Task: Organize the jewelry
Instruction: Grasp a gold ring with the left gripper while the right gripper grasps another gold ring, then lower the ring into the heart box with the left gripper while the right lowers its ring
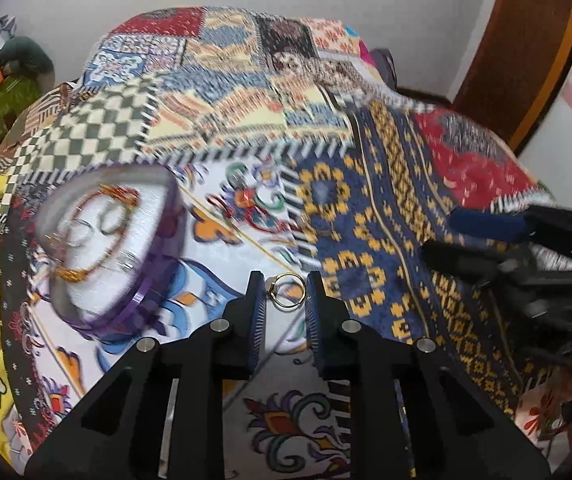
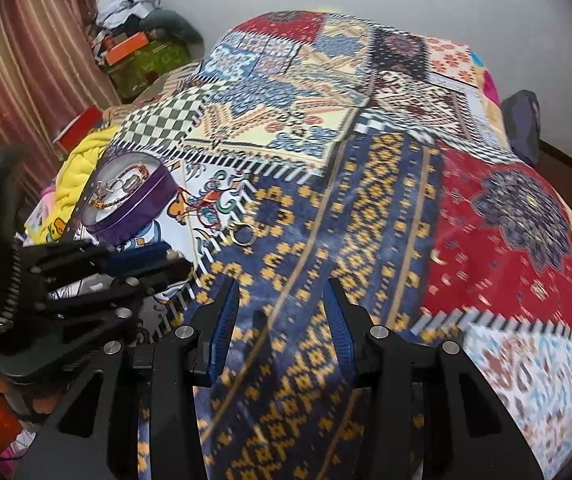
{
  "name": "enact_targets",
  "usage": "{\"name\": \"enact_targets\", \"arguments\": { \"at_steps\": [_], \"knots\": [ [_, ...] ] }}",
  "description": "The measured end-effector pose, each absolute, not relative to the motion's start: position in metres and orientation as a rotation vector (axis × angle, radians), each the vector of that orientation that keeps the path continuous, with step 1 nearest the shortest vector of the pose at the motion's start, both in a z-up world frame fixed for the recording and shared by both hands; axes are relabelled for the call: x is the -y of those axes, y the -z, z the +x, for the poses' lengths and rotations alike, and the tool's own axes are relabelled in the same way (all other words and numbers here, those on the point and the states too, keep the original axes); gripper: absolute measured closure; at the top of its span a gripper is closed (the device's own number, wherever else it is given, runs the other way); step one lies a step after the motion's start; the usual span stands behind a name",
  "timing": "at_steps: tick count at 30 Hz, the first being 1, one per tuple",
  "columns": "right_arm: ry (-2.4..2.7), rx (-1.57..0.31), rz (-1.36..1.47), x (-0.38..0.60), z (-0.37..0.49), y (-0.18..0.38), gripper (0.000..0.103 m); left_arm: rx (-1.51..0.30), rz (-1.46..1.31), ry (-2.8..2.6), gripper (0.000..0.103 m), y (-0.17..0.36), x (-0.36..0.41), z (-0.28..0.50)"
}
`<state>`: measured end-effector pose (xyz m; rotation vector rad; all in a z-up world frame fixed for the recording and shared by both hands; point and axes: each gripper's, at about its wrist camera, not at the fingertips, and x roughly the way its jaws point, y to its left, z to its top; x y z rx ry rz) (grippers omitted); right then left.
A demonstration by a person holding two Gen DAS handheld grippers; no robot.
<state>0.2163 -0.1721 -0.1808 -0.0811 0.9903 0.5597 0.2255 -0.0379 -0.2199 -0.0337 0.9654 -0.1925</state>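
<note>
two fisheye views over a bed covered by one patchwork quilt [image 1: 246, 92] of many coloured squares.

in the left wrist view, the left gripper [image 1: 285, 292] fills the lower centre. its two blue-padded fingers [image 1: 256, 312] are drawn close together with one gold ring [image 1: 288, 289] between their tips; motion blur hides whether the pads touch the ring, so i cannot tell if it is clamped. to the left of centre sits one round purple tin [image 1: 134, 304], open, holding a blurred tangle of jewelry [image 1: 94, 232]: at least one reddish-gold chain and a few silvery rings, too smeared to count. the right gripper shows as a dark shape at the right edge.

in the right wrist view, the right gripper [image 2: 282, 292] sits in the lower centre, its two fingers [image 2: 222, 332] spread wide apart over a blue and yellow square, holding nothing. one more gold ring [image 2: 243, 235] lies on the quilt left of centre, near the tin, which sits at the upper left. the left gripper reaches in from the left edge.
</note>
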Motion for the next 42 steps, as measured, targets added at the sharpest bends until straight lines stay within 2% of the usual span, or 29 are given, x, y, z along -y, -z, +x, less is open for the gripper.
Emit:
{"name": "enact_targets", "arguments": {
  "at_steps": [6, 14, 18, 28, 42],
  "knots": [
    [-0.598, -1.014, -0.113, 0.142, 0.232, 0.193, 0.063, -0.888, -0.049, 0.19, 0.083, 0.193, 0.023, 0.227],
    [-0.612, -1.041, -0.12, 0.126, 0.249, 0.21, 0.064, -0.844, -0.05, 0.197, 0.083, 0.185, 0.015, 0.231],
    [-0.576, -1.007, -0.165, 0.124, 0.249, 0.213, 0.085, -0.84, -0.062, 0.202, 0.083, 0.183, 0.013, 0.23],
    [-0.572, -1.012, -0.129, 0.129, 0.247, 0.2, 0.085, -0.816, -0.084, 0.196, 0.083, 0.168, 0.004, 0.218],
    [-0.603, -0.815, -0.141, 0.109, 0.211, 0.117, 0.085, -0.719, -0.097, 0.141, 0.083, 0.125, -0.029, 0.186]
  ]
}}
